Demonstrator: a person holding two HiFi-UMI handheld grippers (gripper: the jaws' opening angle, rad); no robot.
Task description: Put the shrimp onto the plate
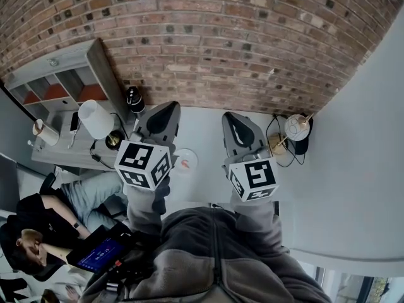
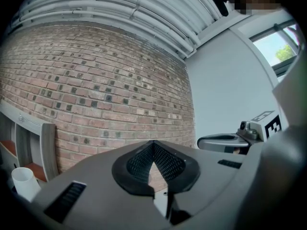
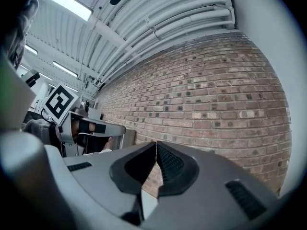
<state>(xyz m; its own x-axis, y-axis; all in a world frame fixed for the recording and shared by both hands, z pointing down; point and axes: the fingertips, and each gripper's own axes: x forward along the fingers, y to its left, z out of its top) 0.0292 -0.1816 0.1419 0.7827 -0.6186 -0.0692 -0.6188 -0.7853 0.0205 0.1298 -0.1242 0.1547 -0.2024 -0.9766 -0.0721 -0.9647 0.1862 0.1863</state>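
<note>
A small round white plate (image 1: 193,159) lies on the pale table between my two grippers in the head view. On it is a small orange-pink piece (image 1: 185,164), the shrimp by its look. My left gripper (image 1: 170,107) is held up above the table left of the plate and points at the brick wall. Its jaws are shut and hold nothing (image 2: 153,143). My right gripper (image 1: 228,116) is raised to the right of the plate, also shut and holding nothing (image 3: 156,144). Each gripper view shows the other gripper alongside, but neither shows the plate or the table.
A white lamp (image 1: 96,118), a dark bottle (image 1: 133,98) and a grey shelf unit (image 1: 63,87) stand at the left. A round holder with sticks and cables (image 1: 295,127) sits at the right. A seated person with a tablet (image 1: 101,252) is at the lower left. The brick wall (image 1: 221,36) is ahead.
</note>
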